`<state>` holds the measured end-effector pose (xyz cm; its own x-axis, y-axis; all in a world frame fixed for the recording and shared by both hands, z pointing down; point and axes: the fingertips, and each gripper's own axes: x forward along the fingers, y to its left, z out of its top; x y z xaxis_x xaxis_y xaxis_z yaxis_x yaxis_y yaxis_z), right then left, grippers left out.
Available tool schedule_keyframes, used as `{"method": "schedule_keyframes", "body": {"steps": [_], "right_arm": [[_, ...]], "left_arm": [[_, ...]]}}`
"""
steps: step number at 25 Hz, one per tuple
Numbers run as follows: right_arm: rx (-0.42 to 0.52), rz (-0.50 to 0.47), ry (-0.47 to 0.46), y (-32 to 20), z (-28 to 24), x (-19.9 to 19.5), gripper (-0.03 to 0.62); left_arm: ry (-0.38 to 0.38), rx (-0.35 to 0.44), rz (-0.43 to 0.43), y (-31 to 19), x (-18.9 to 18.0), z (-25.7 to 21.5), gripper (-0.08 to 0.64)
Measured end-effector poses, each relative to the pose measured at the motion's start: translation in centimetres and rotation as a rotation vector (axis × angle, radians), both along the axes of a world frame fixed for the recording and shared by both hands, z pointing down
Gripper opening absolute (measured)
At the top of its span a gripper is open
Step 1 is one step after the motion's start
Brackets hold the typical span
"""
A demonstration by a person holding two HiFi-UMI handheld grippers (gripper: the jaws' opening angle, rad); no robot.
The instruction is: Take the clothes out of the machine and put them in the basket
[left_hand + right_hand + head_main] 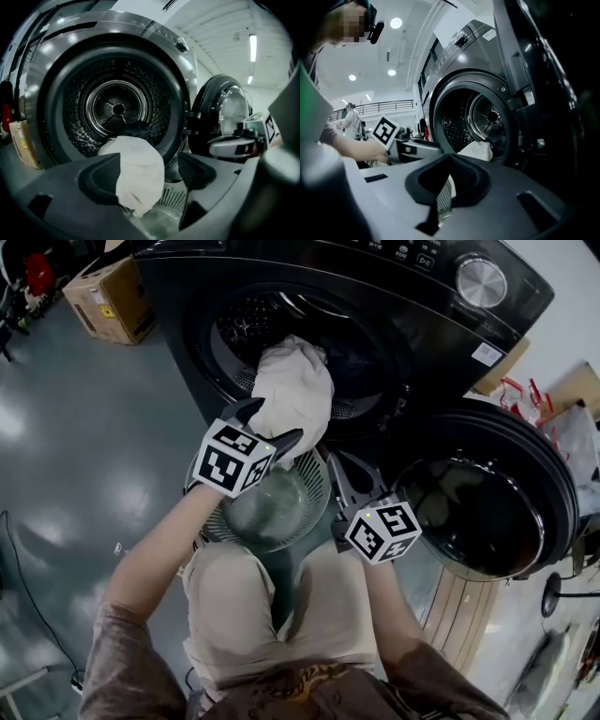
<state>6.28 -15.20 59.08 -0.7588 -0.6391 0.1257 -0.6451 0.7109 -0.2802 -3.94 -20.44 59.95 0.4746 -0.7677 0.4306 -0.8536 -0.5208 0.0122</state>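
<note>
Well — white garment [136, 164] hangs between the left gripper's [147, 173] parted jaws.

- The head view looks steeply down from above the person's lap onto the dark front-loading washing machine [441, 324] and the pale slatted plastic basket [317, 486] near the knees.
- The left gripper view sits low and close, facing straight into the perforated steel drum [117, 110].
- The right gripper view looks obliquely at the same drum mouth from the right.
- All three share the crumpled white cloth [295, 390] at that mouth.
</note>
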Motion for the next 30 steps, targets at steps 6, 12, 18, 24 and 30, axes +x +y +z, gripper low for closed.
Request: {"method": "schedule_keyframes", "body": {"steps": [6, 12, 18, 24, 30], "right_arm": [[-0.002, 0.018, -0.002, 0.4, -0.1, 0.4, -0.003], [-0.011, 0.014, -0.004, 1.1, 0.2, -0.1, -0.003], [-0.022, 0.045, -0.015, 0.9, 0.2, 0.6, -0.003], [-0.016, 0.051, -0.024, 0.7, -0.4, 0.8, -0.003], [-0.012, 0.051, -0.010, 1.4, -0.6, 1.4, -0.003]], "left_arm": [[-0.067, -0.030, -0.025, -7.8, -0.2, 3.6, 0.438], [-0.170, -0.087, -0.079, -14.1, -1.3, 7.3, 0.449], [-0.172, -0.171, -0.099, -16.5, -1.7, 9.8, 0.453], [-0.109, -0.194, -0.120, -16.5, -1.6, 10.0, 0.428], [-0.150, -0.185, -0.137, -15.1, -1.9, 9.2, 0.155]]}}
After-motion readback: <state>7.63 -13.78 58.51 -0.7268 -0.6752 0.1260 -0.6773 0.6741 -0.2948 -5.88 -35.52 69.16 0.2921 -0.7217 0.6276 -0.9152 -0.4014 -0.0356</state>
